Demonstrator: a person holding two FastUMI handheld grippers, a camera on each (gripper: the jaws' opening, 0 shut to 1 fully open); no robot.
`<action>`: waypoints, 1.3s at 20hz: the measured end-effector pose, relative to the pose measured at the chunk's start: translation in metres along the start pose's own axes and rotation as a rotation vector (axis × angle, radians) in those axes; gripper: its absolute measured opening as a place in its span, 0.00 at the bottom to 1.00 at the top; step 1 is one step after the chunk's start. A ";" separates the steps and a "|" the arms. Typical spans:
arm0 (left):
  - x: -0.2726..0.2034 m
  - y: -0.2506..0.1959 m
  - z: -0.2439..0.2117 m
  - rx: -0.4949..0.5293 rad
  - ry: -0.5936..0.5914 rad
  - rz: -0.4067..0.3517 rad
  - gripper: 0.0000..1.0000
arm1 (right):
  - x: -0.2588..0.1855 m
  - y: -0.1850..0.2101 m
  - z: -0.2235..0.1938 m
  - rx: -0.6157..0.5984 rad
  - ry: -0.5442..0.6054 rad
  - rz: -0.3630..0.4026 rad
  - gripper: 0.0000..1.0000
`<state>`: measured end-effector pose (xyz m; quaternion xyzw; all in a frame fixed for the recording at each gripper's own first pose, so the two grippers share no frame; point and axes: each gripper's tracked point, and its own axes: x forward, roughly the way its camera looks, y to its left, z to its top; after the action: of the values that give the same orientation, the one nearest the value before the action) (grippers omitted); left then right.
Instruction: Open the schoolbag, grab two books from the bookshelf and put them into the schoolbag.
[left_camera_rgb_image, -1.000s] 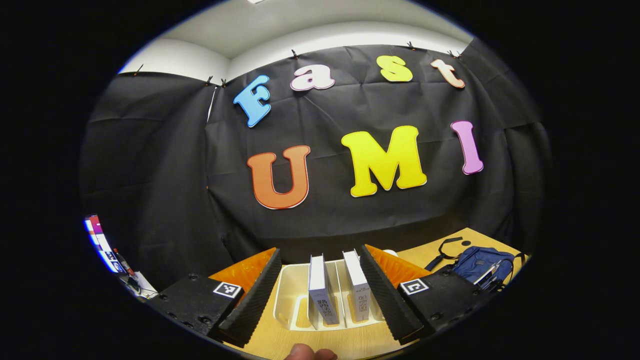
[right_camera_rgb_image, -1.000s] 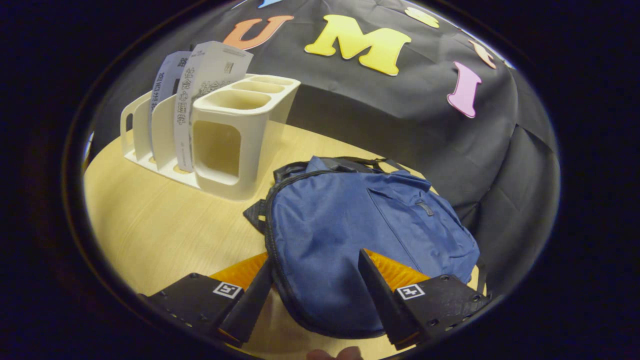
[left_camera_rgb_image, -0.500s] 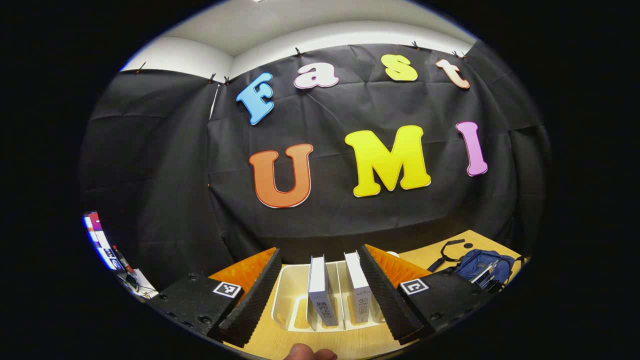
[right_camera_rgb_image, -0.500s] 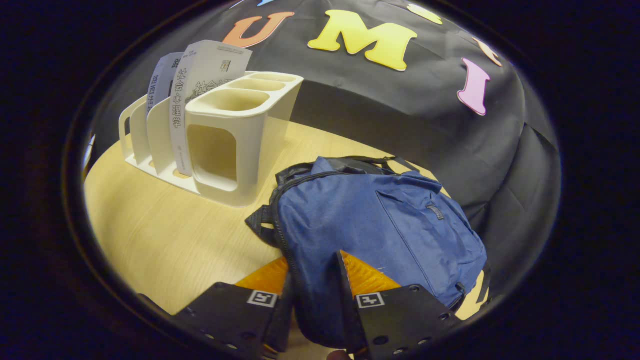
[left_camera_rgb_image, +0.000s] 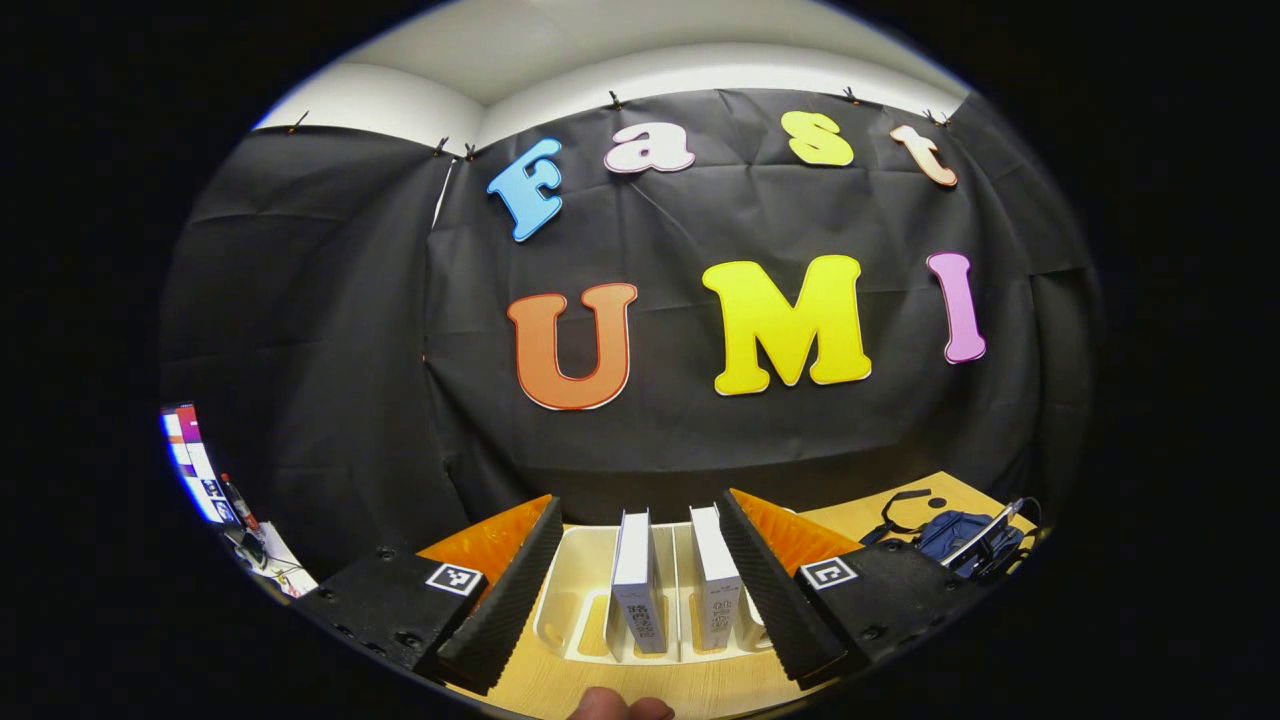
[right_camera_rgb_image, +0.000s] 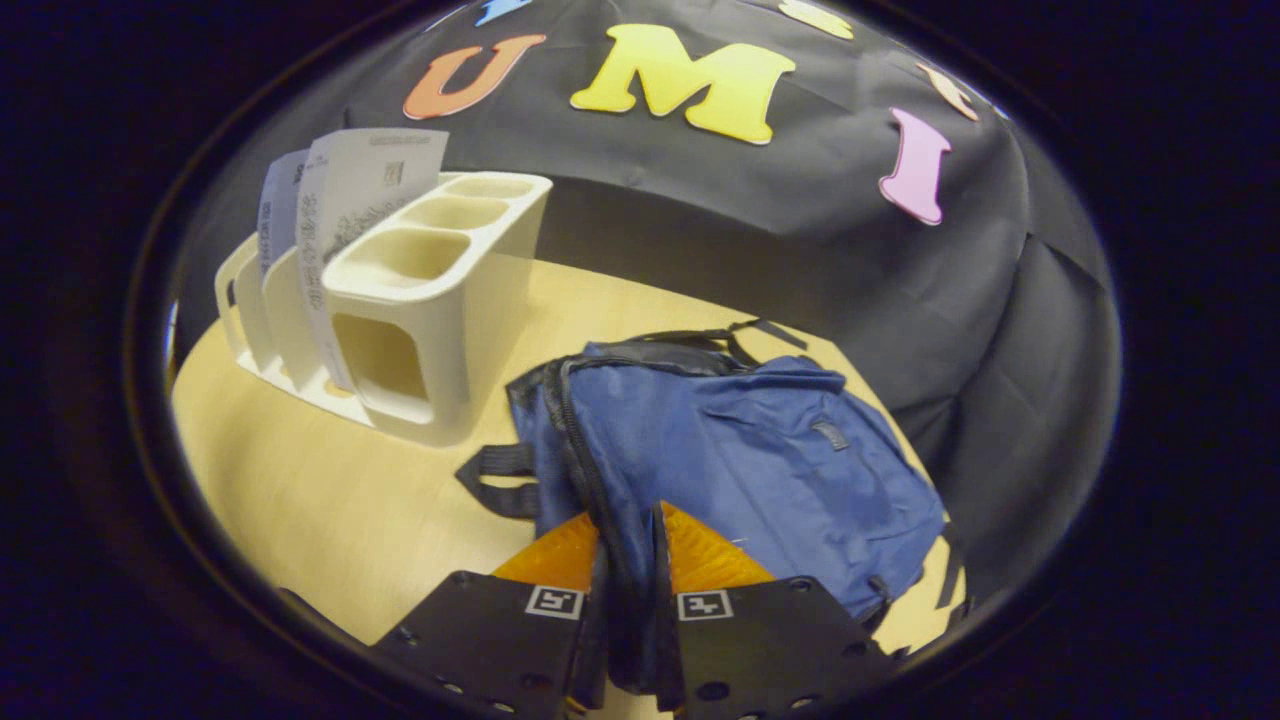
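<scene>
Right gripper (right_camera_rgb_image: 628, 610) clamped on a fold of the blue schoolbag (right_camera_rgb_image: 760, 470) at its near edge, fabric and zipper track pinched between both fingers, the flap lifted into a ridge. Bag lying flat on the wooden table (right_camera_rgb_image: 330, 490), just right of the cream bookshelf (right_camera_rgb_image: 420, 330), straps trailing at its far side. Two books (right_camera_rgb_image: 340, 200) standing upright in the rack's slots, left of its three cup-like compartments.

Left gripper (left_camera_rgb_image: 635, 590) spread wide and holding nothing, poised in front of the rack with both books (left_camera_rgb_image: 640, 580) framed between its fingers; a fingertip (left_camera_rgb_image: 620, 706) at the bottom edge.

Step in hand, by judgement: opening the bag. To do it well: keep the pinch firm on the flap, not on a single thin layer likely to slip; pull up and away from the rack so the mouth gapes toward the books; hold it open while the other side fetches. Whether the zipper is fully undone cannot be told, so best to go gently and avoid dragging the whole bag into the rack. For the books, centre on one spine, not both.
</scene>
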<state>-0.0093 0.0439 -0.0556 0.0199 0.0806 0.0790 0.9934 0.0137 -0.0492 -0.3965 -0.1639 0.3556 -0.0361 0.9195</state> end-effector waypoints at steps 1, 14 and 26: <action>0.000 0.001 0.001 0.003 -0.002 0.002 0.99 | 0.002 -0.002 -0.001 0.003 0.005 -0.020 0.19; 0.006 0.008 0.005 0.002 -0.020 0.014 0.99 | -0.021 -0.031 0.028 0.108 0.059 0.130 0.01; 0.050 -0.013 0.021 -0.095 0.027 -0.096 0.99 | -0.073 -0.181 0.115 0.065 -0.087 0.005 0.01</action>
<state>0.0452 0.0387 -0.0434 -0.0322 0.0909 0.0353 0.9947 0.0449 -0.1749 -0.2107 -0.1346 0.3143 -0.0384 0.9389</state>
